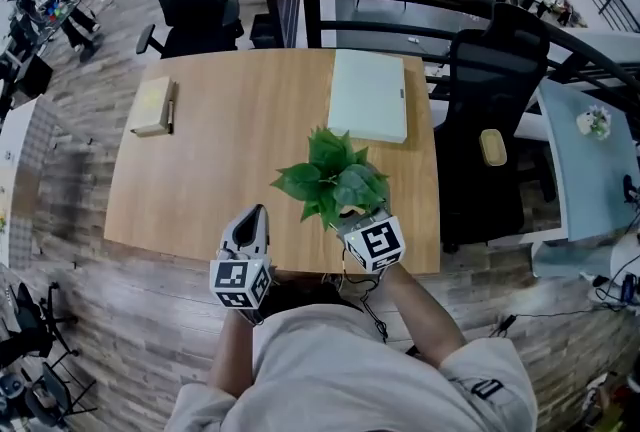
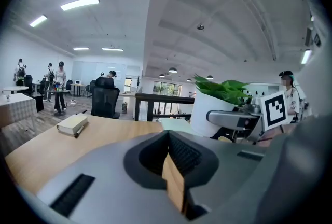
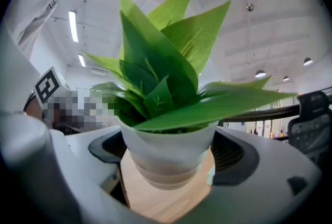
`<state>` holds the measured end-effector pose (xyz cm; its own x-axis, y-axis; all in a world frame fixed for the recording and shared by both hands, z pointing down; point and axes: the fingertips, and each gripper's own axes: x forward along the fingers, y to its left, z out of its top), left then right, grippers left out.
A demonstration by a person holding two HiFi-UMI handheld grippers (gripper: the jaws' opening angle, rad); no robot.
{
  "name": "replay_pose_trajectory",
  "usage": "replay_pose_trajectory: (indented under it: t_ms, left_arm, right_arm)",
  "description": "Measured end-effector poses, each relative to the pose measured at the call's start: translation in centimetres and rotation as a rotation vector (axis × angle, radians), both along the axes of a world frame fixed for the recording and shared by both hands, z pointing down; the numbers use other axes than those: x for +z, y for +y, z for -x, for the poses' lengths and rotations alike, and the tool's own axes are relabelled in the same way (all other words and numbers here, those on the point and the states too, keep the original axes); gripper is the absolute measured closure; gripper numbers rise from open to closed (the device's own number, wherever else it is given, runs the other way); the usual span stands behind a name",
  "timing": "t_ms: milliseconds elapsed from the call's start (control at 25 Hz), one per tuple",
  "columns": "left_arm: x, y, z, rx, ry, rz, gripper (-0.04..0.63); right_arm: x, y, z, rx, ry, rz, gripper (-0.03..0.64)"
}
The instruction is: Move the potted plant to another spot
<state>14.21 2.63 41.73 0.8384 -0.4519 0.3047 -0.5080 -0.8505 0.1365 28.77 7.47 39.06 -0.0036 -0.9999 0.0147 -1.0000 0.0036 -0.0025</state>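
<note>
So the right tongs are clamped on the potted plant by the near edge of the worktop; left tongs pressed together, empty, just left.

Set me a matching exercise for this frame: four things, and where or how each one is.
Things:
1 potted plant
2 left gripper
3 book
4 flat white box

Place or state:
a far left of the table
b jaws together, empty
c between the right gripper jaws
d far edge, right of centre

Pairs: 1-c, 2-b, 3-a, 4-d
</note>
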Motion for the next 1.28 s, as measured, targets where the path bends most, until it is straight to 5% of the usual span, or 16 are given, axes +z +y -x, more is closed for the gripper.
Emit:
replay_pose_trajectory:
  t_ms: [480, 1080, 1280]
  left_arm:
    - [-0.9, -3.9, 8.7, -0.156, 0.033, 0.004, 0.583]
    - [-3.2, -11.9, 27.5, -0.297, 0.094, 0.005, 0.583]
    - [-3.4, -11.1, 28.6, -0.335, 0.086, -0.013, 0.583]
  right_arm:
    - [-1.5, -5.4, 8.0, -0.143, 0.030, -0.002, 0.117]
    - [-4.9, -16.1, 26.6, -0.299, 0.065, -0.012, 0.117]
    - [-5.4, -16.6, 27.0, -0.342, 0.046, -0.038, 0.117]
